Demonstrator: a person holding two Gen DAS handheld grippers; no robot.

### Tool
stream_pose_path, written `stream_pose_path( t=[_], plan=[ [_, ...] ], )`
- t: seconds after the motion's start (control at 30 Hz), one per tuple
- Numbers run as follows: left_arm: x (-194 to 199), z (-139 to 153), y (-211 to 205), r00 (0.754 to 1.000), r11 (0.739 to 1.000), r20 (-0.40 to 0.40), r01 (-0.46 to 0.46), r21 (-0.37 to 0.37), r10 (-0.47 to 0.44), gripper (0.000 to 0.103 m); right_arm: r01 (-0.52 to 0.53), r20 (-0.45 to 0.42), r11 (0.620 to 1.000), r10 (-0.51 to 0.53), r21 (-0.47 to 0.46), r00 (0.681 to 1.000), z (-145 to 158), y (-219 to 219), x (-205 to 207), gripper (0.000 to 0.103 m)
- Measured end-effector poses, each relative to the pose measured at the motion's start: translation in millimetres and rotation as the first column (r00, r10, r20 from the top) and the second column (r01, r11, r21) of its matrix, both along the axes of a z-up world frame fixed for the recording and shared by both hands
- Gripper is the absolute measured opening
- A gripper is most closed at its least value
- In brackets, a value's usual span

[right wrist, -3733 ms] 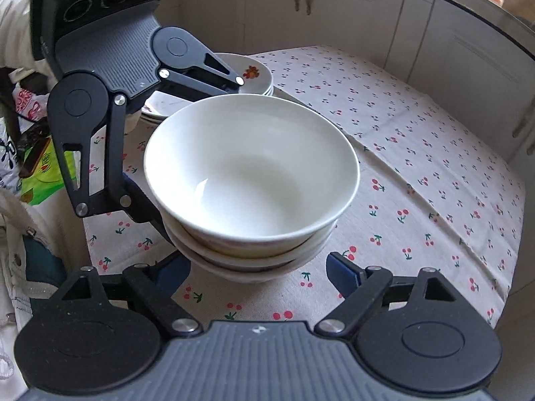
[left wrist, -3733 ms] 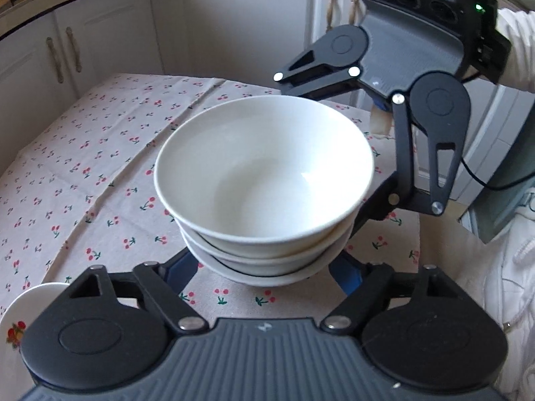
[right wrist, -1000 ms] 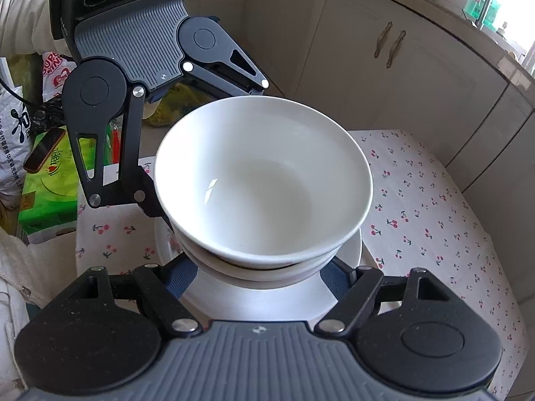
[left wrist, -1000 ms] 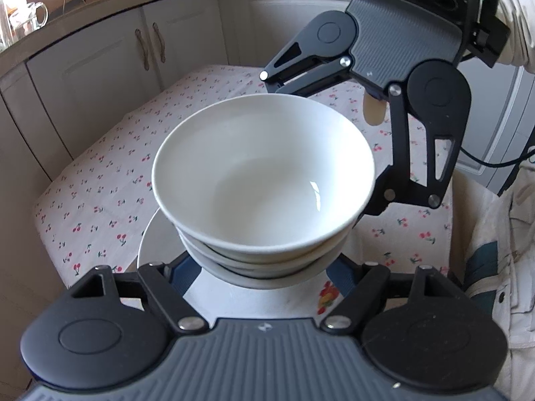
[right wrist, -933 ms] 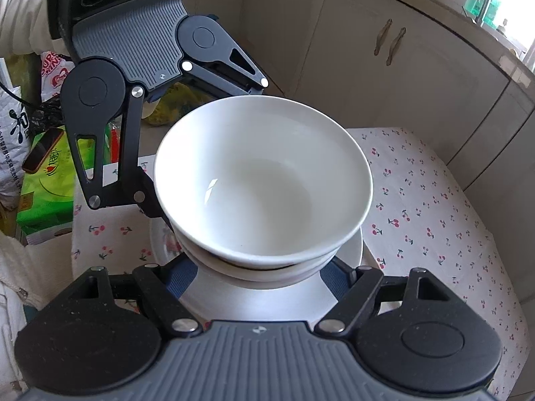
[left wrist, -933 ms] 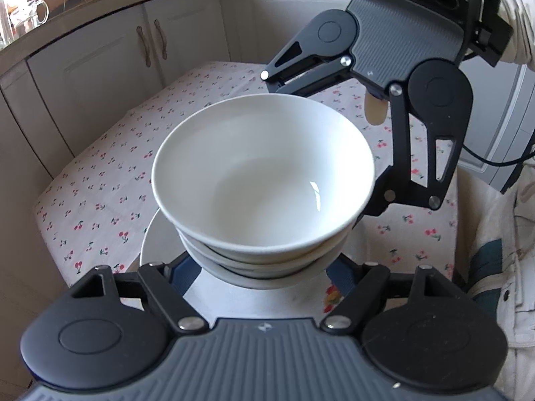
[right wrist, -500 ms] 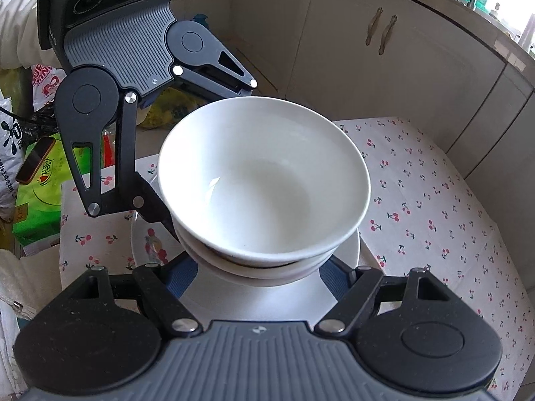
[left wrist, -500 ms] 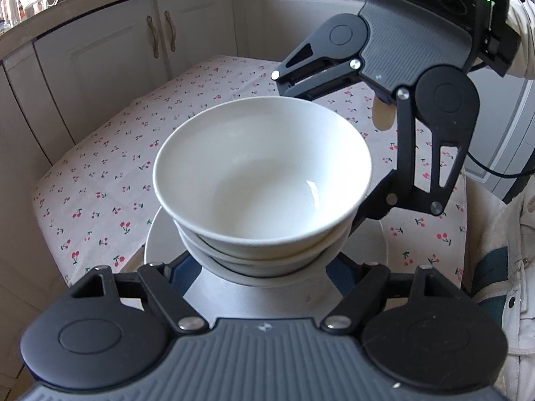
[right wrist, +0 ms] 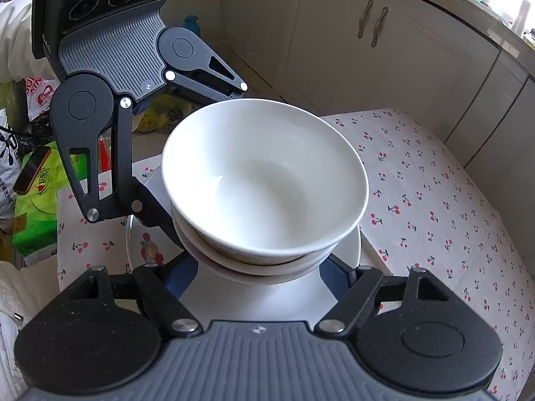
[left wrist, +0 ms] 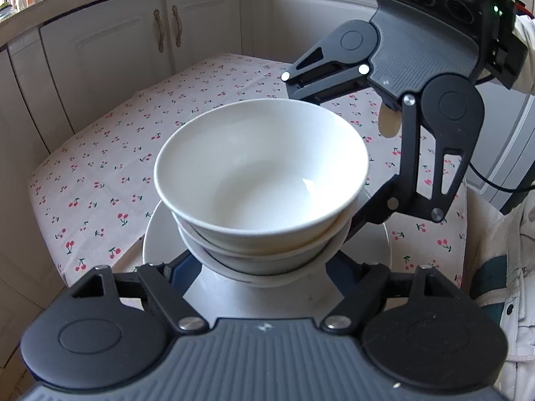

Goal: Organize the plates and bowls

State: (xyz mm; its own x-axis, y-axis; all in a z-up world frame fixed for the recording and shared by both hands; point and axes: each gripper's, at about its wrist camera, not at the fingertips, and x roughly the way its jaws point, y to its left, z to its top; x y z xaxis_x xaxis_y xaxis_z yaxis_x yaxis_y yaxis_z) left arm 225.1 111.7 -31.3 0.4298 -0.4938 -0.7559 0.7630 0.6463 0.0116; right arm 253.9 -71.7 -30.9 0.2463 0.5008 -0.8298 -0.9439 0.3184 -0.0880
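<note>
A stack of white bowls (left wrist: 260, 180) (right wrist: 264, 183) is held between my two grippers, one from each side. My left gripper (left wrist: 264, 267) is closed around the stack's base, its blue pads spread wide against the bowls. My right gripper (right wrist: 257, 274) grips the opposite side the same way. The stack hangs just above a white plate (left wrist: 160, 234) (right wrist: 341, 254) with a fruit print, which lies on the cherry-print tablecloth (left wrist: 110, 173). Whether the stack touches the plate is hidden.
The table (right wrist: 434, 200) stands near cream kitchen cabinets (left wrist: 117, 50) (right wrist: 384, 50). A green box (right wrist: 33, 200) with a phone on it, and bags, lie on the floor beyond the table edge. A white sleeve (left wrist: 501, 267) is at the right.
Both grippers carried the bowl stack across the table to over the white plate, and over the last second lowered it closer to the plate.
</note>
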Motion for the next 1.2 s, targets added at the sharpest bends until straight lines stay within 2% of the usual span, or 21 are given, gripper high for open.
stream_pose_path(
  t=[0.13, 0.23, 0.3, 0.37, 0.5, 0.57, 0.63, 0.73, 0.8, 0.87, 0.93, 1.0, 1.03, 1.1, 1.17, 1.2],
  plan=[
    [-3.4, -0.9, -0.8, 1.000, 1.000, 0.014, -0.014, -0.002, 0.014, 0.082, 0.017, 0.010, 1.000, -0.017, 0.008, 1.000, -0.3, -1.4, -2.9, 0.085],
    [-12.4, 2.3, -1.2, 0.998, 0.999, 0.052, -0.032, 0.000, 0.032, 0.092, 0.043, 0.006, 0.999, -0.044, 0.032, 0.999, 1.8, -4.9, -5.8, 0.095],
    [-17.9, 5.8, 0.4, 0.998, 0.999, 0.052, -0.042, -0.013, 0.043, 0.094, 0.072, 0.010, 0.997, -0.072, 0.032, 0.997, 3.9, -7.6, -7.8, 0.097],
    [-27.5, 9.3, 1.3, 0.994, 0.997, 0.077, -0.081, -0.014, 0.081, 0.099, 0.099, 0.015, 0.994, -0.099, 0.039, 0.995, 7.0, -12.7, -11.6, 0.097],
    [-55.7, 17.9, -0.5, 0.977, 0.986, 0.138, -0.164, -0.007, 0.164, 0.100, 0.181, 0.038, 0.982, -0.183, 0.046, 0.982, 15.9, -26.1, -23.9, 0.100],
    [-70.9, 23.0, -2.7, 0.960, 0.975, 0.168, -0.223, -0.022, 0.223, 0.101, 0.245, 0.055, 0.968, -0.248, 0.053, 0.967, 19.7, -34.3, -30.3, 0.101],
    [-92.7, 28.9, -6.9, 0.924, 0.953, 0.234, -0.293, -0.071, 0.302, 0.102, 0.325, 0.035, 0.942, -0.328, 0.080, 0.944, 23.7, -45.5, -36.7, 0.101],
    [-110.9, 33.1, -12.2, 0.873, 0.915, 0.276, -0.375, -0.149, 0.402, 0.102, 0.451, -0.021, 0.883, -0.453, 0.129, 0.891, 29.5, -61.3, -43.9, 0.102],
    [-125.2, 35.4, -20.2, 0.822, 0.865, 0.274, -0.457, -0.207, 0.500, 0.102, 0.553, -0.043, 0.820, -0.553, 0.147, 0.832, 31.9, -70.5, -51.5, 0.103],
    [-136.8, 37.2, -30.9, 0.780, 0.821, 0.260, -0.518, -0.240, 0.569, 0.102, 0.648, -0.056, 0.745, -0.648, 0.156, 0.759, 31.5, -79.6, -60.3, 0.103],
    [-142.7, 38.0, -45.0, 0.742, 0.778, 0.235, -0.588, -0.222, 0.628, 0.102, 0.720, -0.067, 0.675, -0.721, 0.157, 0.690, 29.5, -87.1, -70.1, 0.103],
    [-150.3, 38.5, -61.5, 0.683, 0.722, 0.236, -0.667, -0.186, 0.691, 0.102, 0.770, -0.052, 0.618, -0.773, 0.157, 0.632, 26.3, -92.3, -86.6, 0.103],
    [-156.7, 40.1, -67.8, 0.661, 0.703, 0.244, -0.685, -0.192, 0.710, 0.102, 0.790, -0.029, 0.592, -0.797, 0.161, 0.603, 24.5, -93.9, -96.8, 0.103],
    [-167.4, 42.9, -78.0, 0.622, 0.660, 0.223, -0.722, -0.208, 0.750, 0.102, 0.812, -0.001, 0.566, -0.820, 0.142, 0.572, 21.6, -96.8, -114.2, 0.103],
    [-176.2, 48.1, -85.6, 0.614, 0.642, 0.188, -0.735, -0.221, 0.767, 0.102, 0.816, 0.011, 0.558, -0.826, 0.149, 0.563, 21.3, -101.4, -131.3, 0.103],
    [-179.2, 50.3, -90.3, 0.617, 0.644, 0.186, -0.732, -0.221, 0.765, 0.102, 0.820, 0.016, 0.550, -0.832, 0.156, 0.555, 22.6, -102.8, -139.9, 0.103]
  ],
)
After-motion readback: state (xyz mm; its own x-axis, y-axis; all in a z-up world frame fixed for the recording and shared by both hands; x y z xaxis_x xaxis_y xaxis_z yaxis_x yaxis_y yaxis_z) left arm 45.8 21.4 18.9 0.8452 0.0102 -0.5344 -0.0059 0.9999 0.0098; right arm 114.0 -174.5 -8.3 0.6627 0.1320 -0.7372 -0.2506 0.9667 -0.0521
